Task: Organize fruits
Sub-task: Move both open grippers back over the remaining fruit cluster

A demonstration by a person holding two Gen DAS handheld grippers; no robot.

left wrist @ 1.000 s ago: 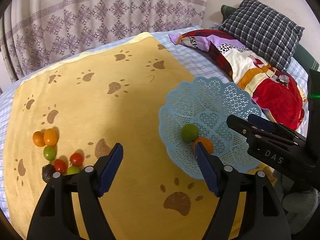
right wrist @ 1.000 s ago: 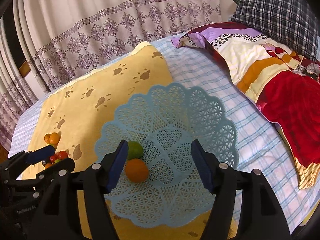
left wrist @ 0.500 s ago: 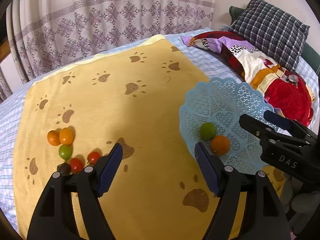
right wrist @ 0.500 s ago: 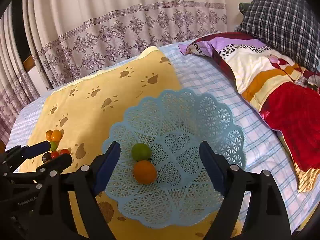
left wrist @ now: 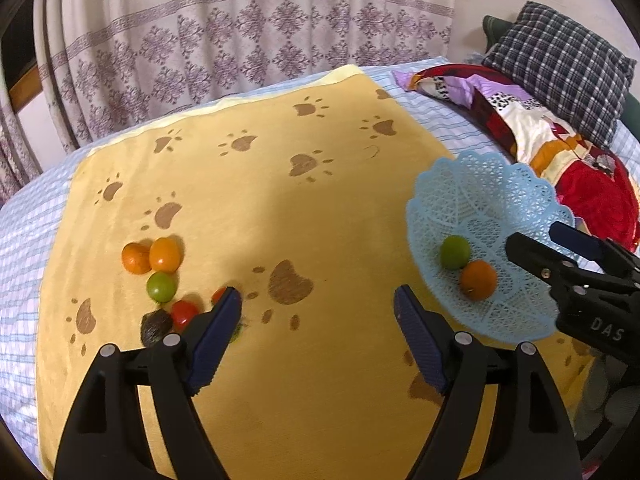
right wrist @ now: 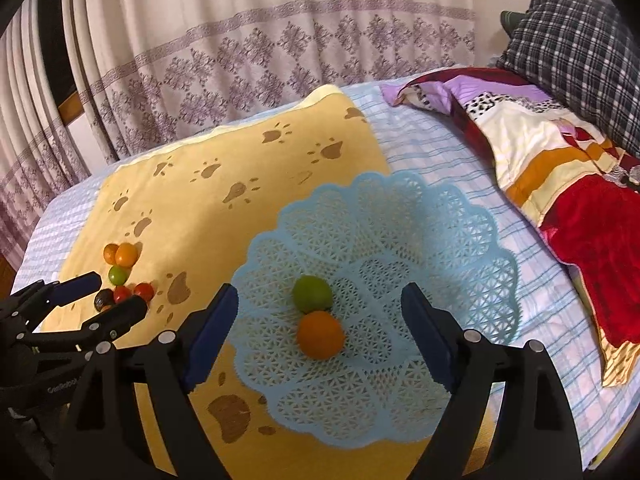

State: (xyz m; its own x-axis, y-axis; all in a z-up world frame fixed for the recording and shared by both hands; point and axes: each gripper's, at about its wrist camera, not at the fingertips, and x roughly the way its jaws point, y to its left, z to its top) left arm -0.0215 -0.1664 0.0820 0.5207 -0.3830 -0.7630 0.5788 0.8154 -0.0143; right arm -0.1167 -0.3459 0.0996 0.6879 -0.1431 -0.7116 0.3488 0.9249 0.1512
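A light blue lattice basket (right wrist: 400,240) lies on the bed with a green fruit (right wrist: 312,299) and an orange fruit (right wrist: 320,335) in it. My right gripper (right wrist: 319,292) hovers just above and in front of these two, jaws opening, nothing between the pads. On the yellow paw-print blanket (left wrist: 320,208) lies a pile of loose fruit: two orange ones (left wrist: 164,254), a green one (left wrist: 161,286), red ones (left wrist: 184,314) and a dark one (left wrist: 156,328). My left gripper (left wrist: 317,296) is over the blanket right of the pile, jaws opening and empty; its left finger hides part of the pile.
A colourful patchwork cushion (right wrist: 560,184) and a checked pillow (right wrist: 576,48) lie right of the basket. A patterned curtain (left wrist: 240,48) hangs behind the bed. The blue striped sheet (right wrist: 440,152) shows around the blanket. The right gripper (left wrist: 534,236) reaches over the basket's near rim.
The right gripper's jaws have widened and it has drawn back a little from the two fruits. The left gripper has moved left, away from the basket and nearer the loose pile.
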